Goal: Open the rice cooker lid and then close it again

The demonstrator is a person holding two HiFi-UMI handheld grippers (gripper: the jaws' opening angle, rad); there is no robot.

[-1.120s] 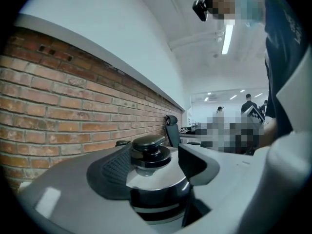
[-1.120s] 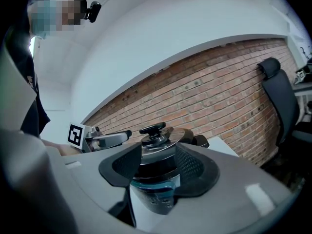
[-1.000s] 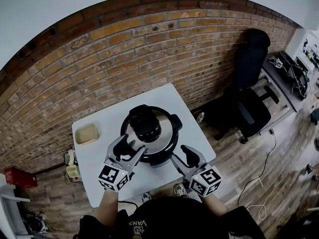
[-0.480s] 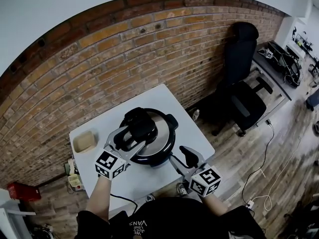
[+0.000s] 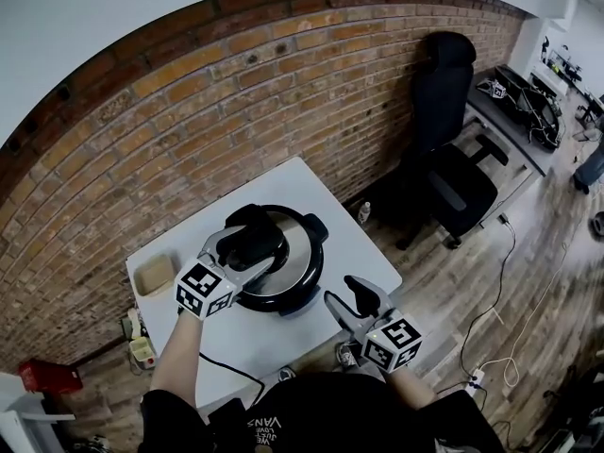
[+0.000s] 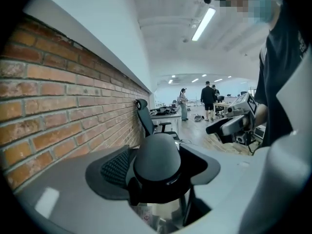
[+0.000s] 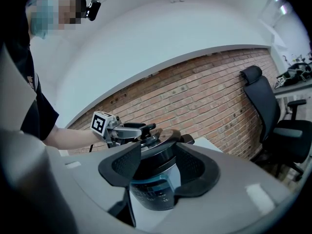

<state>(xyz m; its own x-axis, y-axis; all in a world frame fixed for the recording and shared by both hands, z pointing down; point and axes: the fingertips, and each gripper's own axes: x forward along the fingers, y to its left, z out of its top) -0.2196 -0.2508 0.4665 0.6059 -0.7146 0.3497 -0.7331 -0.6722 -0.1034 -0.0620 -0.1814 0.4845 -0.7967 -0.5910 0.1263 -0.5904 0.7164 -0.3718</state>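
Note:
A black rice cooker point(image 5: 293, 291) with a steel lid point(image 5: 288, 262) stands on a white table point(image 5: 354, 248). My left gripper point(image 5: 247, 249) reaches over the lid from the left, shut on the black lid handle point(image 5: 253, 234). In the left gripper view the handle point(image 6: 157, 156) fills the gap between the jaws. My right gripper point(image 5: 351, 297) hovers open at the cooker's front right, apart from it. In the right gripper view the cooker point(image 7: 151, 189) sits ahead of the open right gripper point(image 7: 158, 162), and the left gripper point(image 7: 140, 128) rests on the lid point(image 7: 165, 136).
A small tan dish point(image 5: 154, 274) lies at the table's left edge. A brick wall point(image 5: 217, 111) runs behind the table. A black office chair point(image 5: 444, 173) stands to the right. A power strip point(image 5: 140, 349) and a cable lie on the wooden floor. People point(image 6: 209, 99) stand far off.
My left gripper moved forward from the cooker's front edge onto the lid and closed round the handle. The right gripper stayed near the table's front edge.

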